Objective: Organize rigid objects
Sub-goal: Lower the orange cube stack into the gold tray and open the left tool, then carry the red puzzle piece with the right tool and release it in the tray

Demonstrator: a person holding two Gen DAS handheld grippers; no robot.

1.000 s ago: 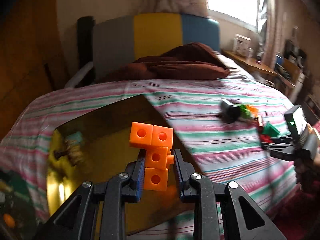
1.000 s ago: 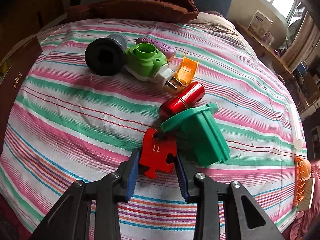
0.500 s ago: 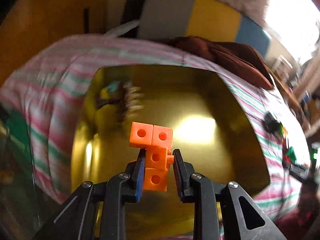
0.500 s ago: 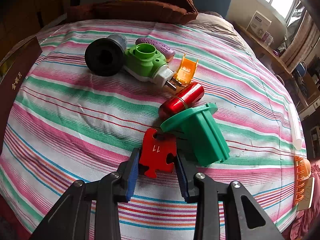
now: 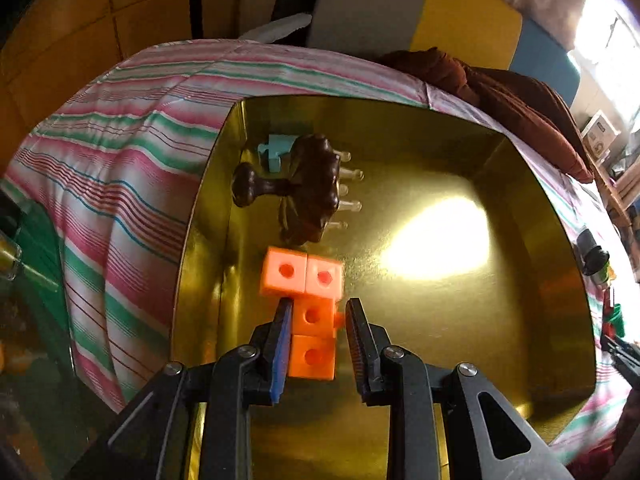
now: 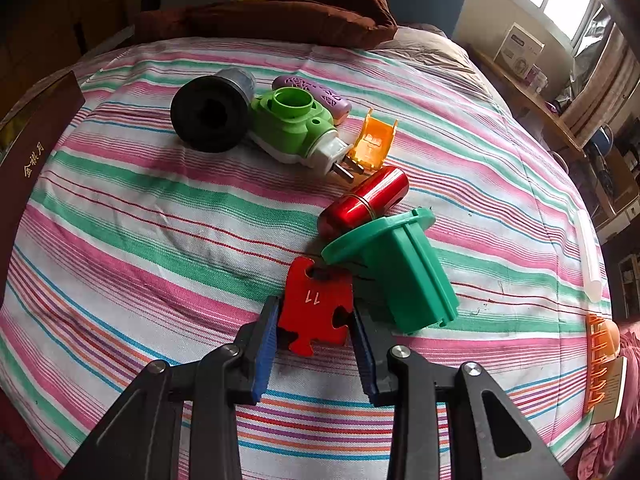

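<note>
We are holding our left gripper (image 5: 318, 312) over the gold tray (image 5: 460, 340); its jaws have just been easing apart, with the orange block piece (image 5: 308, 300) between them, a gap showing at the right pad. A brown brush (image 5: 308, 192) is lying farther in. Our right gripper (image 6: 314, 314) is clamping the red puzzle piece (image 6: 316, 304) against the striped bedspread (image 6: 140, 216), just left of a green holder (image 6: 400, 272).

The left wrist view looks steeply down, close into the gold tray (image 5: 540, 208). The right wrist view looks down at the striped bed (image 6: 120, 208) — shared, with the black cylinder (image 6: 210, 114) at 3 o'clock in the left.
</note>
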